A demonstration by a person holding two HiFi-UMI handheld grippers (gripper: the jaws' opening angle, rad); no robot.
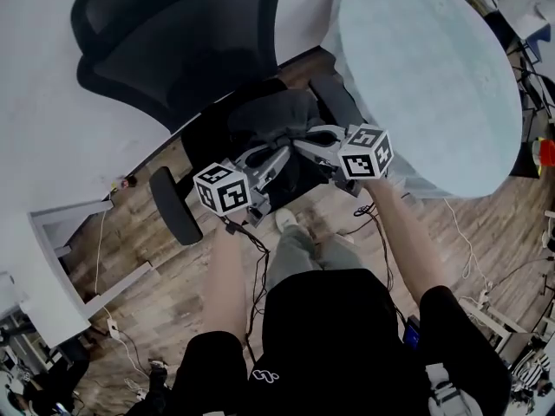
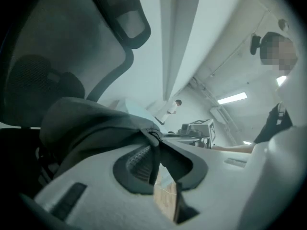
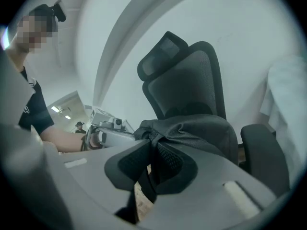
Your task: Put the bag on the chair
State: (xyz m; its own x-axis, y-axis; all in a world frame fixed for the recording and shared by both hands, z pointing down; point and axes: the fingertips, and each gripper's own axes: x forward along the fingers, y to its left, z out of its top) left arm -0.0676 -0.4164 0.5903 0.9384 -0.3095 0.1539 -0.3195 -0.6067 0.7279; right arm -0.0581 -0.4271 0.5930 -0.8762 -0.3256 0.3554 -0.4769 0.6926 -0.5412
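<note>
Apparently the task is nearly done. The one dark grey bag [image 1: 269, 115] seems to rest on the seat of the one black chair [image 1: 173, 42], about in the middle, between the two armrests. There are two tongs: the left tongs [image 2: 156, 162] and the right tongs [image 3: 152, 164] each pinch a strap of the bag. What remains, I judge, is only to let go.

Counting as I go: one bag [image 1: 277, 115], one chair [image 1: 165, 33] with two armrests [image 1: 173, 206], one round tabletop [image 1: 425, 76], and two in my hands: left gripper [image 1: 276, 152], right gripper [image 1: 305, 137].
</note>
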